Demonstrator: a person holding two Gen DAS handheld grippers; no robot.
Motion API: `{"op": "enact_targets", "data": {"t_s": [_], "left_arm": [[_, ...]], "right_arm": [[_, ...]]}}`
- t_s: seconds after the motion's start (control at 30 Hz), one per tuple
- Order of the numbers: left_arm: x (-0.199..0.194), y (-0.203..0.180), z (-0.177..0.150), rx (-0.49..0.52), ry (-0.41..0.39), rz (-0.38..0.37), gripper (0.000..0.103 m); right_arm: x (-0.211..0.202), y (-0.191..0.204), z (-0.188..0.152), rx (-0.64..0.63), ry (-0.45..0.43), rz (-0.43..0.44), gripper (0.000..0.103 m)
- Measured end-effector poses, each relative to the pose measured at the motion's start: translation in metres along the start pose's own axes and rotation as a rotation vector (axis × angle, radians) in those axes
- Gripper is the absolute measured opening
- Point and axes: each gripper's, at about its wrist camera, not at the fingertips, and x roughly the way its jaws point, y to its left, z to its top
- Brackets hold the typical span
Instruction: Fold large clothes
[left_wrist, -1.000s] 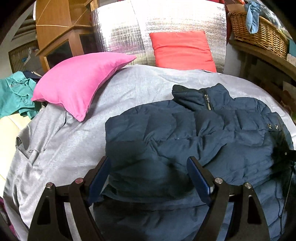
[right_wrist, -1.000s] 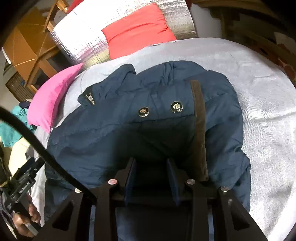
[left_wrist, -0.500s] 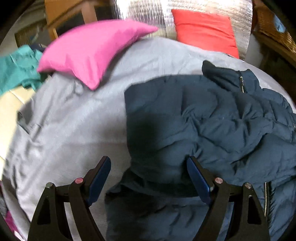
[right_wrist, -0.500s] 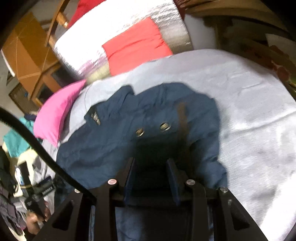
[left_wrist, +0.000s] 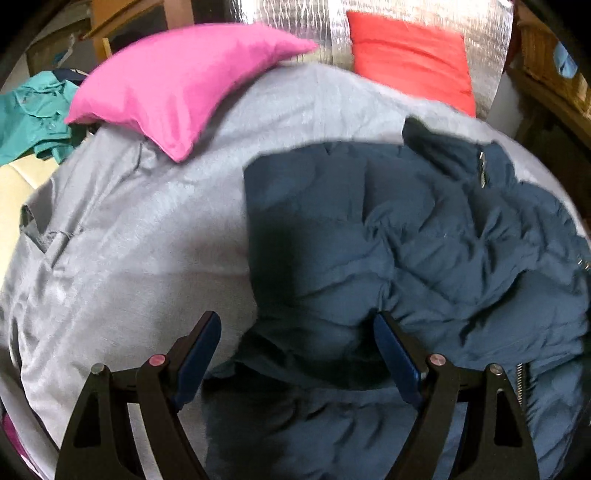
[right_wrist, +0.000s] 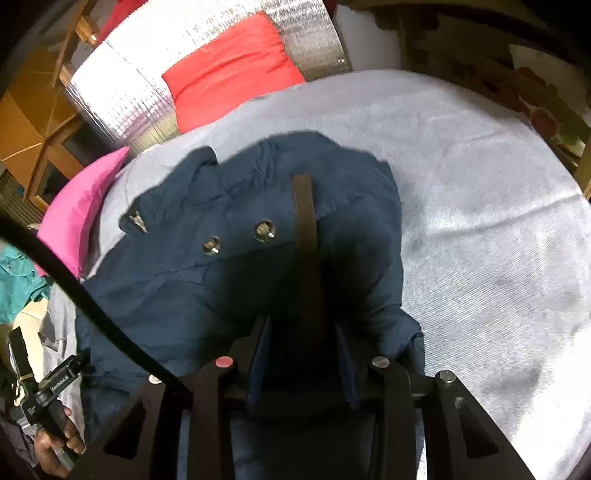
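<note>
A navy puffer jacket (left_wrist: 424, 251) is lying crumpled on the grey bed cover (left_wrist: 147, 240), its collar pointing toward the red pillow (left_wrist: 410, 55) at the head of the bed and its hem running back under both grippers, so its long axis is lying roughly along the line the grippers are pointing. The left gripper (left_wrist: 297, 350) is hovering over the jacket's left edge with its jaws standing wide apart; one blue pad is sitting over bare cover and the other over quilted fabric, and neither is pressing on anything. The right gripper (right_wrist: 303, 358) is reaching in at the jacket's right side, its jaws drawn partway in around a dark bunch of fabric close to the brown placket strip (right_wrist: 304, 229); it looks to be gripping the jacket there, though shadow is hiding the contact itself. In the right wrist view the person's hand (right_wrist: 55, 443) is holding the left gripper's handle low at the frame's left. Judging by this, the left gripper is the nearer one to the loose left edge, which is lying just ahead of and between its jaws, beside the pink pillow's (left_wrist: 177, 85) side of the bed.
</note>
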Motion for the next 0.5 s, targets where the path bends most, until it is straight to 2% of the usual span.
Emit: {"op": "enact_targets", "data": {"t_s": [0.17, 0.27, 0.4, 0.5], "left_arm": [[-0.027, 0.003, 0.004, -0.014, -0.090, -0.033, 0.085], [-0.033, -0.009, 0.003, 0.023, -0.118, -0.064, 0.085], [-0.028, -0.032, 0.000, 0.116, -0.116, -0.071, 0.085], [-0.019, -0.047, -0.005, 0.167, -0.081, -0.055, 0.085]], "right_arm": [[-0.023, 0.019, -0.002, -0.076, -0.087, 0.058, 0.039], [-0.023, 0.034, -0.004, -0.119, -0.105, 0.094, 0.039], [-0.023, 0.056, -0.013, -0.183, -0.144, 0.086, 0.039], [-0.017, 0.064, -0.019, -0.207, -0.115, 0.095, 0.039]]}}
